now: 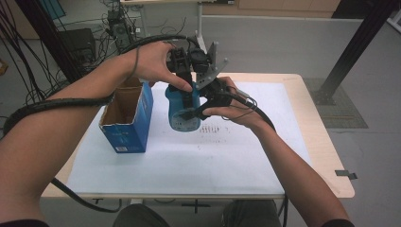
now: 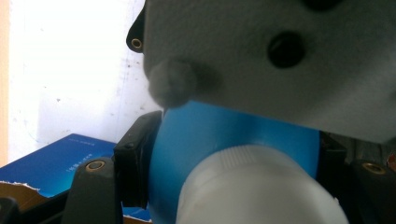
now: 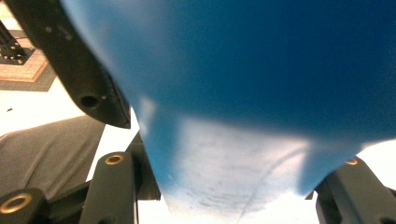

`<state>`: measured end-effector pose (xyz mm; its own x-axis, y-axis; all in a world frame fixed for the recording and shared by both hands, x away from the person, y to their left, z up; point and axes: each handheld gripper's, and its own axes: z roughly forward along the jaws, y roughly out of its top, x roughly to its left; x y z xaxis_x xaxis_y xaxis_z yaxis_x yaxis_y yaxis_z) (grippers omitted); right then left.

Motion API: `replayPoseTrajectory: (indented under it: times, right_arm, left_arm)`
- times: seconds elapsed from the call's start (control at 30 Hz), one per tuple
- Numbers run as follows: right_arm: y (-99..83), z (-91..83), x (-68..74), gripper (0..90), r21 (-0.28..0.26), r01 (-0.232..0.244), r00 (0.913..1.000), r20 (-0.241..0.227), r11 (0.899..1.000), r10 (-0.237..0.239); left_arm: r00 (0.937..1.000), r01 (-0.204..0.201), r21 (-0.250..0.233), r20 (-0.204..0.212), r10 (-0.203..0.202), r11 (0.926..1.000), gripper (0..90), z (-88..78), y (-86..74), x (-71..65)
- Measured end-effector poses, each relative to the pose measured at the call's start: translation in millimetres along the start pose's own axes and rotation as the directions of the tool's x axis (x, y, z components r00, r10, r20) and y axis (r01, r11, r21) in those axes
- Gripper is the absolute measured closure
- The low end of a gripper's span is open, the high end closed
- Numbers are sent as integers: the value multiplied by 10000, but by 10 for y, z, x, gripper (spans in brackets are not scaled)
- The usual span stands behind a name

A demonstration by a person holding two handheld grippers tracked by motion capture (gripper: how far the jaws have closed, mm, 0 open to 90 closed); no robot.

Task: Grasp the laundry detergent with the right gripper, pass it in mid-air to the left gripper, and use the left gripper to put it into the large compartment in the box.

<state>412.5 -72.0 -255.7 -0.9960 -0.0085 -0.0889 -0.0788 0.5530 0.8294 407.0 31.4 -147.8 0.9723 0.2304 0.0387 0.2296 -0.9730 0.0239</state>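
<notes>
The blue bottle (image 1: 183,109) hangs at frame centre above the worktop (image 1: 156,161), beside the open box (image 1: 127,116). The right gripper (image 1: 201,111) pinches its body to steady it, while the left gripper (image 1: 187,78) clamps near the white cap (image 2: 252,186), probably to twist it.

- High view: even, diffuse room light; soft shadows on the white bench (image 1: 246,161); mild softness.
- Left gripper view: white cap (image 2: 252,186) and blue bottle (image 2: 210,135) blurred; background overexposed.
- Right gripper view: bottle out of focus, glare below.

Both tongs, left (image 1: 185,87) and right (image 1: 201,109), clamped shut, close together.
</notes>
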Motion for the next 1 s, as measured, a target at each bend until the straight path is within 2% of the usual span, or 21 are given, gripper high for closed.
replayPoseTrajectory:
  times: [1.0]
  right_arm:
    - [-54,43,-1,437,14,-34,9999,-130,10000,34]
  left_arm:
    - [9999,-78,159,96,77,9998,348,69,11,-3]
